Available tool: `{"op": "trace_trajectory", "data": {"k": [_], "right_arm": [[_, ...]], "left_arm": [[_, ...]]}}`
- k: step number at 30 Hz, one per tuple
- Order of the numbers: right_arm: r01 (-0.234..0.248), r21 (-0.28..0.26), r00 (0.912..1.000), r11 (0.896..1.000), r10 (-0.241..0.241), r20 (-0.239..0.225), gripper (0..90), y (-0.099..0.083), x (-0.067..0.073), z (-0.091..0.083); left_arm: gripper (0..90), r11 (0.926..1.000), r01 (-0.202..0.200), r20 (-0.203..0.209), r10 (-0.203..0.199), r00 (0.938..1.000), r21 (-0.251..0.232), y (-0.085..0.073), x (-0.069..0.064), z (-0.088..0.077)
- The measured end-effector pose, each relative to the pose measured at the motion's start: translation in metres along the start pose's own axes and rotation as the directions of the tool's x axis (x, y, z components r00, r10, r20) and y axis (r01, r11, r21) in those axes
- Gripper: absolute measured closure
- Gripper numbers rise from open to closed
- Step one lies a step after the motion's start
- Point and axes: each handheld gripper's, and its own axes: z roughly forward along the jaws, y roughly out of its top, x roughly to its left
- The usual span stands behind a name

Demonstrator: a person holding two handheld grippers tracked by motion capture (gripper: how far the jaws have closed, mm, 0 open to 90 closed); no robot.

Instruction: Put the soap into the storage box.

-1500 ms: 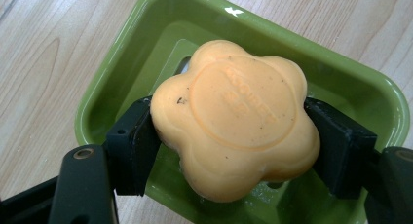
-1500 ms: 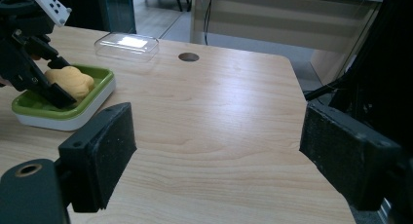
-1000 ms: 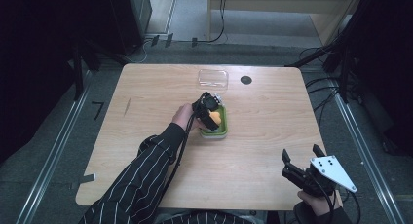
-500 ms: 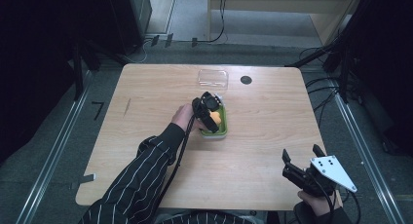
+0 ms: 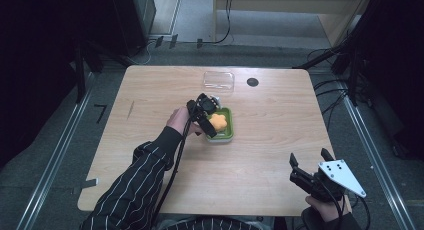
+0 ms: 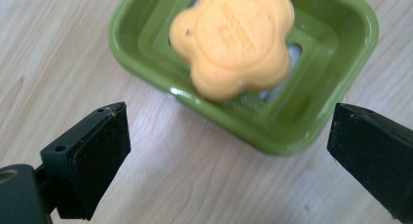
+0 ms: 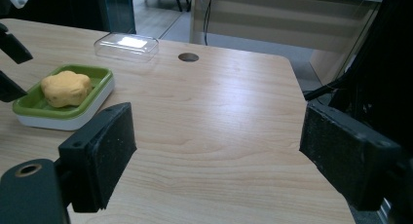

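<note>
Left gripper [image 5: 212,121] just above the green dish [image 5: 228,135], jaws just been opening, now wide with nothing between them. Orange flower-shaped soap [image 6: 234,39] lies in the dish, just ahead of its tips. Right gripper [image 5: 306,166] wide, empty, well apart at table's near edge.

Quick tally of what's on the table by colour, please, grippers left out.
Orange: 1, the flower-shaped soap
Green: 1, the soap dish in which the soap lies
Clear: 1, the plastic lid lying beyond the dish
Total: 3
</note>
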Motion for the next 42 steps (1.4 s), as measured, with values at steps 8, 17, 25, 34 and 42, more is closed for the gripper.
{"op": "trace_trajectory", "data": {"k": [8,17,25,34,42], "right_arm": [[-0.001,-0.001,1.0000,1.000,0.001,-0.001,13.7,0.000,0.000,0.000],[0.001,0.000,1.0000,1.000,-0.001,-0.002,13.7,0.000,0.000,0.000],[0.000,0.000,1.0000,1.000,0.000,-0.003,13.7,0.000,0.000,0.000],[0.003,-0.002,1.0000,1.000,-0.003,-0.003,13.7,0.000,0.001,0.000],[0.003,-0.002,1.0000,1.000,-0.003,-0.003,13.7,0.000,0.001,0.000]], "left_arm": [[0.0,0.9992,0.003,-0.002,-0.003,1.0000,0.040,-0.018,-0.005,-0.009],[0.0,0.9985,0.014,-0.002,-0.013,0.9999,0.053,-0.038,-0.014,-0.021],[0.0,0.9971,0.012,0.003,-0.012,0.9999,0.075,-0.063,-0.021,-0.028],[0.0,0.9951,0.011,0.008,-0.012,0.9999,0.098,-0.089,-0.033,-0.032],[0.0,0.9924,-0.004,0.030,0.001,0.9996,0.123,-0.109,-0.044,-0.030]]}}
